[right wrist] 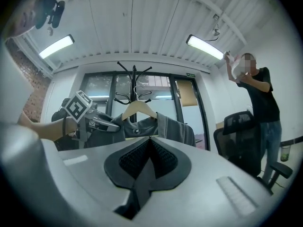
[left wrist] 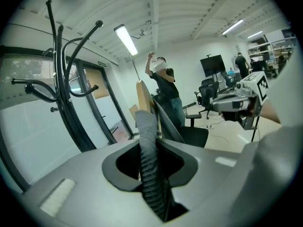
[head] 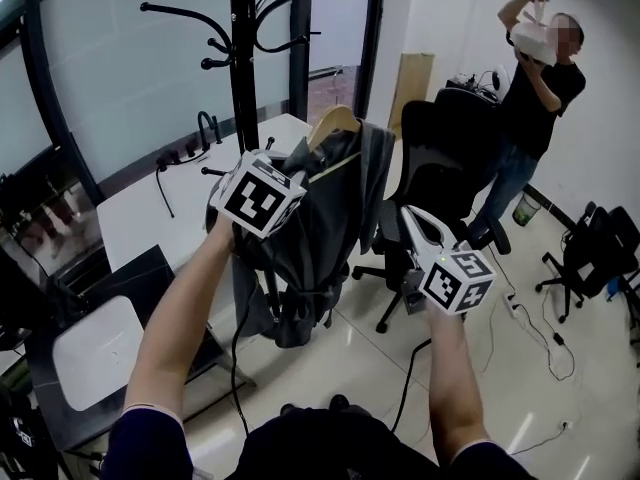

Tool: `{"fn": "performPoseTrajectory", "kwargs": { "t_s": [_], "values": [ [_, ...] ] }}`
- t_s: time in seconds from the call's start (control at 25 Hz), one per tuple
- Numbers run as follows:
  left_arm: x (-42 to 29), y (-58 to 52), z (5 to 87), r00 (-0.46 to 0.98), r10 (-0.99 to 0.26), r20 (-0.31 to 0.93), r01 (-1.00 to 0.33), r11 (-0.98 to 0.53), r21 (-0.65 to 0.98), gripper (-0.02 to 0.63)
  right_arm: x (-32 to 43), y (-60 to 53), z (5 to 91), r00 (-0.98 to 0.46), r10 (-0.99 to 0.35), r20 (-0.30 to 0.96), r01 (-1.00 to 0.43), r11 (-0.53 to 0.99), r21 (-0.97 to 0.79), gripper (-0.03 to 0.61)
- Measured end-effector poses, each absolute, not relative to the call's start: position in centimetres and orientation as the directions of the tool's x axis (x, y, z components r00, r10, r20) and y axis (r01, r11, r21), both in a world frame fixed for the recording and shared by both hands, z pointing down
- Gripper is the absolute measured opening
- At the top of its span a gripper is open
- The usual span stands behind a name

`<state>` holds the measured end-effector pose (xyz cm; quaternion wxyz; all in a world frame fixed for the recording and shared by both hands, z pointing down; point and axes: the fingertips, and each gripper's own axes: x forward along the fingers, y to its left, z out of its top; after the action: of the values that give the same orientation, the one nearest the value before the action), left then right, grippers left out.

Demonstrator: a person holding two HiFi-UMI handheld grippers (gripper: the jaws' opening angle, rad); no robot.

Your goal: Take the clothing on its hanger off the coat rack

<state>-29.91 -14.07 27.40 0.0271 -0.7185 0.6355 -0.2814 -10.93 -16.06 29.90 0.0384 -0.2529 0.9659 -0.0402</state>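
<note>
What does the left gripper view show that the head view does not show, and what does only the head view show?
Only the left gripper view: the left hand-held gripper with its jaws pressed on the ribbed edge of the grey garment, a ceiling lamp, a monitor.
Only the head view: the white table, and the garment hanging down in full.
Both: the coat rack, the wooden hanger, the right hand-held gripper, the person in a black shirt.
</note>
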Motion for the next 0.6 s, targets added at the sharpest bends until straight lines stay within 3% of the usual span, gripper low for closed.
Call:
{"fn": "performPoseTrajectory", "kwargs": {
  "t_s": [0.6],
  "values": [
    [-17.5,-19.3,26.5,0.297,-0.880,0.370,-0.795,-0.443,-0.415,0.083,-0.8,-16.8,30.2,-0.727,-0.685,-0.043,-0.679,0.727,-0.106,0.002]
  ]
}}
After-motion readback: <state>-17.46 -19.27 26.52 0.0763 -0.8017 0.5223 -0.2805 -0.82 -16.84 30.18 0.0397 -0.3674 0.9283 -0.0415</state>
